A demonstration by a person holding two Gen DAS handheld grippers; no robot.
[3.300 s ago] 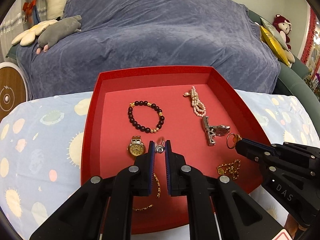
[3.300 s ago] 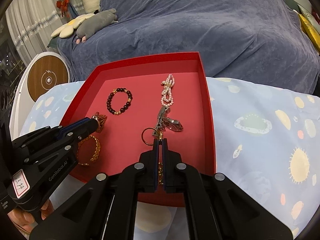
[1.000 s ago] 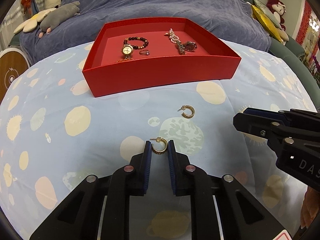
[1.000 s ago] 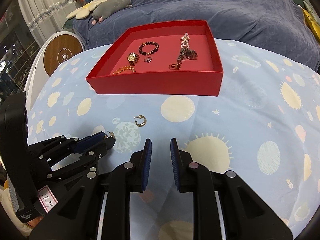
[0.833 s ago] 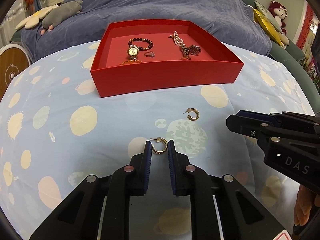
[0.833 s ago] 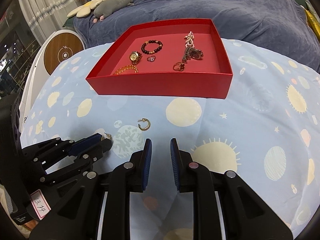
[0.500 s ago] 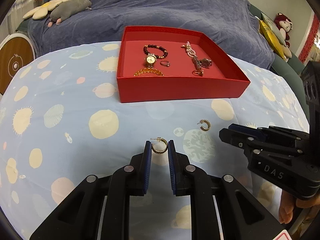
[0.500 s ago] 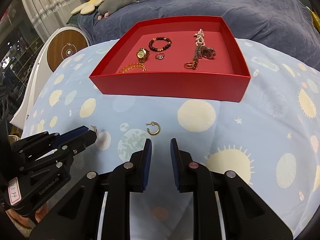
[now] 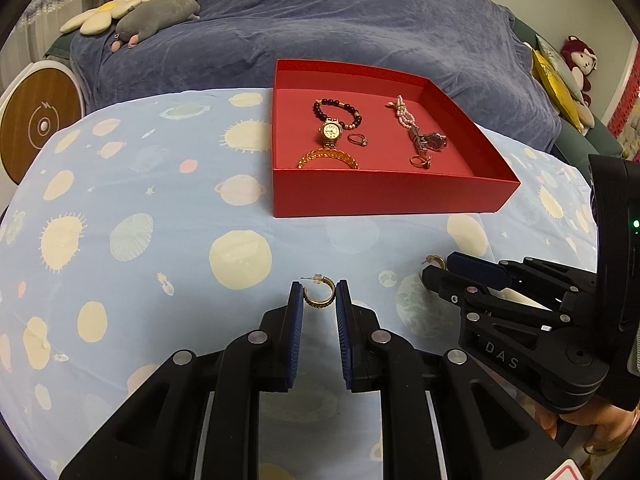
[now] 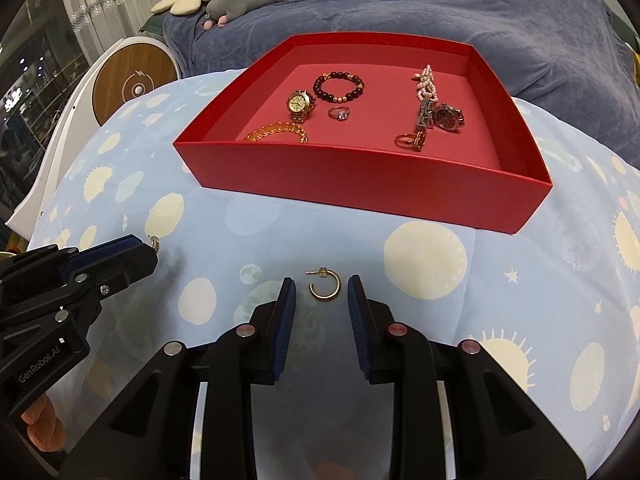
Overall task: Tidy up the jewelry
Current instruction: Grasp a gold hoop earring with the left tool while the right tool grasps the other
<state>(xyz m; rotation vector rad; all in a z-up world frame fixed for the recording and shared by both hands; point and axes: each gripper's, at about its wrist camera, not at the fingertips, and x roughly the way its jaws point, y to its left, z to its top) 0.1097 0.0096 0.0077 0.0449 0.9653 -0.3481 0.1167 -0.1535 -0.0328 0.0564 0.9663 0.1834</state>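
A gold hoop earring (image 9: 319, 292) sits between the fingertips of my left gripper (image 9: 319, 298), whose pads touch its sides. A second gold hoop earring (image 10: 324, 284) lies on the cloth between the open fingertips of my right gripper (image 10: 322, 292), untouched. The red tray (image 9: 384, 196) behind holds a bead bracelet (image 9: 338, 110), a gold watch (image 9: 330, 132), a ring (image 9: 357, 139), a gold chain (image 9: 328, 158), a pearl strand (image 9: 404, 114) and a dark watch (image 9: 434, 141). The right gripper also shows in the left wrist view (image 9: 436, 270).
The table has a light blue cloth with suns and planets (image 9: 120, 200). A blue-covered sofa (image 9: 340, 20) with plush toys stands behind. A round wood-faced device (image 9: 34, 128) stands at the left. My left gripper shows at the lower left of the right wrist view (image 10: 148, 252).
Both grippers moved left and forward. The right gripper opened wider and came down around the second earring. The left gripper still has the first earring between its fingers.
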